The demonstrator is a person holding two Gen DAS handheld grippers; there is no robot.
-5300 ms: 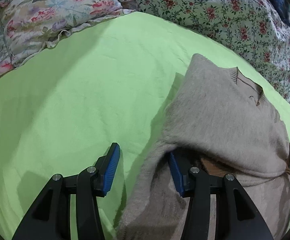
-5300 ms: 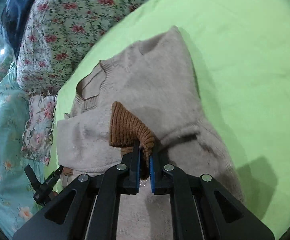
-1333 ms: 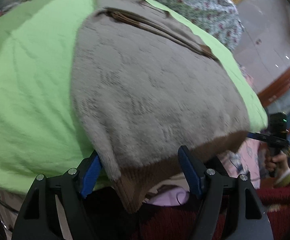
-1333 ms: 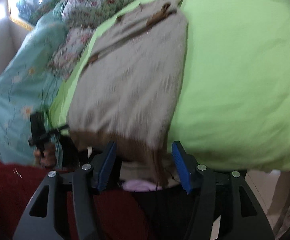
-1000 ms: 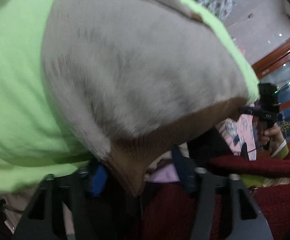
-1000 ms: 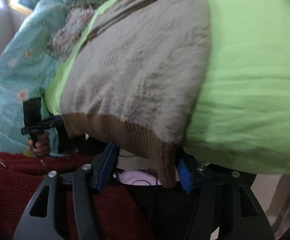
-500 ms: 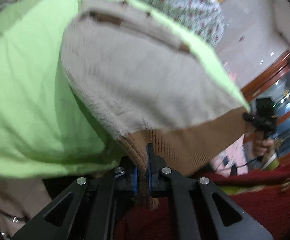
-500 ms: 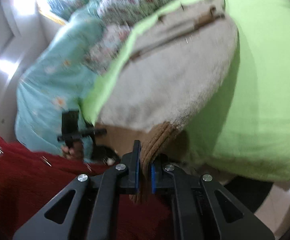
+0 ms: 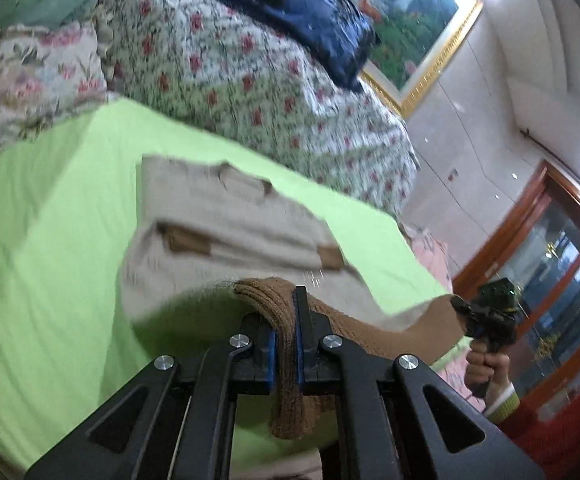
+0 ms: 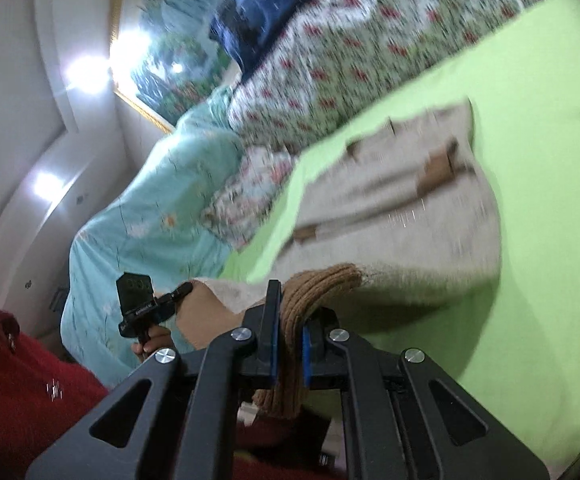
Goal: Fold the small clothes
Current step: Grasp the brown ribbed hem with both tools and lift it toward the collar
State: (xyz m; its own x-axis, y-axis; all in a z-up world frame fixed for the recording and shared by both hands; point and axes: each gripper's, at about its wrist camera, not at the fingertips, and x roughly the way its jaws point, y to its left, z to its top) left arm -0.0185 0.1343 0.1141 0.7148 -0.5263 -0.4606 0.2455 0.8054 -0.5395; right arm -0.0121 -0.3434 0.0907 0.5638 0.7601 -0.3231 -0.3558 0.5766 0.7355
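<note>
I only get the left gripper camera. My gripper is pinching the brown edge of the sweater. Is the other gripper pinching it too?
Observer: Yes. In the right wrist view the right gripper is shut on the brown ribbed hem of the beige sweater, at its own corner.
Operator: What's next to the bed on that side?
Observer: A light blue quilt with flowers lies beyond the green sheet.
Operator: Do you see the person?
Observer: Partly. A red knitted sleeve fills the lower left of that view, and dark hair shows at the left edge.
</note>
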